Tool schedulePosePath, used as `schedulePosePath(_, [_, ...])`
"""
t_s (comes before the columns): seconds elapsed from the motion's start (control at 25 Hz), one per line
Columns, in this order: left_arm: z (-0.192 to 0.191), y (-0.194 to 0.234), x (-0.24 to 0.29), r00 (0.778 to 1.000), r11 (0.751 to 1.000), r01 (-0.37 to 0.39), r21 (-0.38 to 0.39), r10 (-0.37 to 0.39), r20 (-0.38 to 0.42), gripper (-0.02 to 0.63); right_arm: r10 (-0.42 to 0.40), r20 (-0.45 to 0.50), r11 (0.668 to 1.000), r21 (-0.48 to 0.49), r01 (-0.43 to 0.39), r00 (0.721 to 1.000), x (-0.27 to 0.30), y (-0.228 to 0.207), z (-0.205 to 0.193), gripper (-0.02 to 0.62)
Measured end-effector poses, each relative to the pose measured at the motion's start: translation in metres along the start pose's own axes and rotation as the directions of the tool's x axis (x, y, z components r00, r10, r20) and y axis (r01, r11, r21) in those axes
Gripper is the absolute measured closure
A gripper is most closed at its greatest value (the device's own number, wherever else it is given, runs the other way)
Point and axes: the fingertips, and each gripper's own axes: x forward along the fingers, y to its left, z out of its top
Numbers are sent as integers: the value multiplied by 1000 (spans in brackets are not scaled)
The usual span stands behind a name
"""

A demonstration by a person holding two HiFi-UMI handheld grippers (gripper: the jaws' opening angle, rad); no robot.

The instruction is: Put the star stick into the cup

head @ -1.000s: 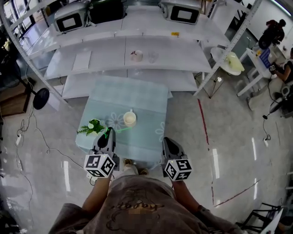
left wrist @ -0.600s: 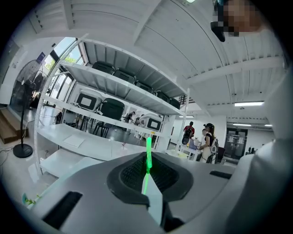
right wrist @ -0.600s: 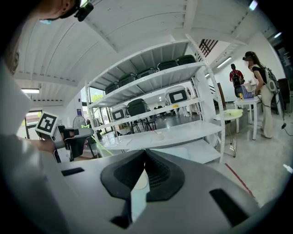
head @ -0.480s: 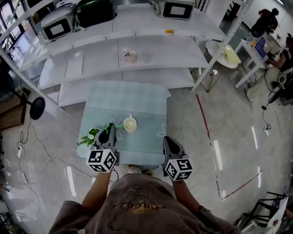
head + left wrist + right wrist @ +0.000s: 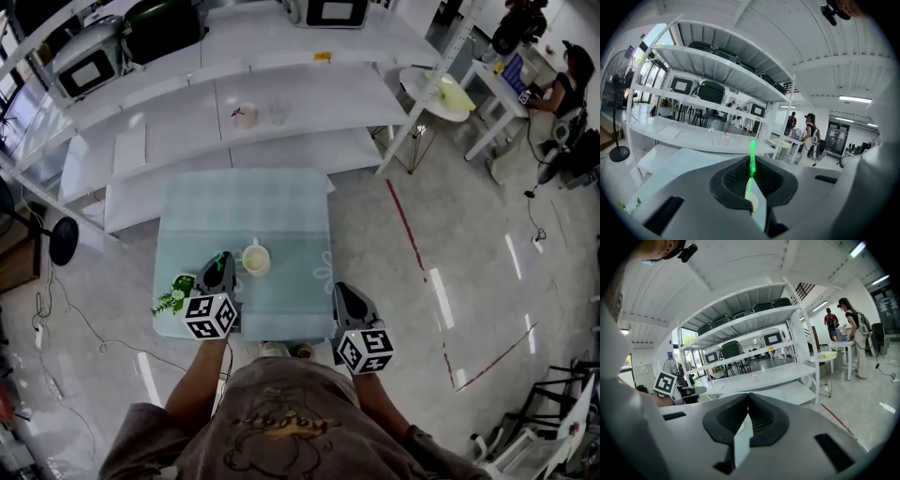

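With the star stick (image 5: 752, 160) pinched in the closed L gripper (image 5: 222, 270) just beside the cup (image 5: 255, 260) on the table (image 5: 281, 202), its tip should be centred over the rim & lowered before release, R gripper (image 5: 344, 292) being shut, empty.

From the head, looks steeply down, far above the small table in a pale green checked cloth (image 5: 244, 202) and the white tiered metal shelving (image 5: 309, 103) beyond. From left gripper (image 5: 223, 265) and right gripper (image 5: 343, 292), looks level, close over own jaws, towards that same shelving
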Motion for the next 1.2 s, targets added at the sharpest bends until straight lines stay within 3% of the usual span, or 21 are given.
schedulePosePath(0.68, [-56, 11, 47, 995, 997, 46, -62, -51, -90, 575, -107, -14, 994, -3, 107, 994, -13, -21, -5, 591])
schedulePosePath(0.84, [-61, 17, 52, 995, 993, 36, -113, -47, -91, 575, -124, -19, 992, -4, 124, 992, -14, -23, -7, 592])
schedulePosePath(1.2, [-55, 30, 67, 996, 988, 34, -149, -46, -75, 574, -142, -22, 990, -5, 142, 990, -8, -26, -4, 591])
